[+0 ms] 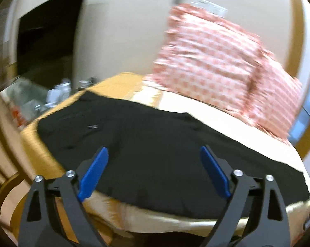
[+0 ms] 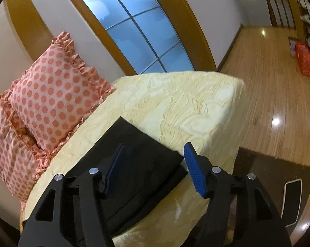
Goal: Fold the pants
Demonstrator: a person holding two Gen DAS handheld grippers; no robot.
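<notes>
Ahead of and below the left gripper [image 1: 155, 170], the black pants [image 1: 155, 154] lie spread flat across the pale yellow bed cover [image 1: 155, 220]; its blue pads [image 1: 94, 173] stand wide apart with nothing between them, clear above the cloth, though that view is blurred; beyond the claw and to its right two pink dotted pillows [image 1: 212, 61] lean against the wall; off its left side the cover turns a deeper orange.

Under the right gripper [image 2: 153, 166], the pants [image 2: 134, 144] end in a straight-edged corner, already doubled into at least two layers, judging by the stepped edges nearest the claw; the jaws are parted to a middling width, one pad over the cloth and the other past its right edge, pressing on nothing; the pillows [image 2: 49, 94] sit well to its left, the window [image 2: 138, 30] beyond, the wooden floor [image 2: 268, 82] to its right.

The fabric looks thin, soft and limp, light to lift and likely to sag or slide out of fold if taken by one layer only; it should not be fragile; against the plush cover it may drag a little. I would take hold at the corners of the folded end, each claw pinching all layers together at an edge, so the panel carries over as a straight line.
</notes>
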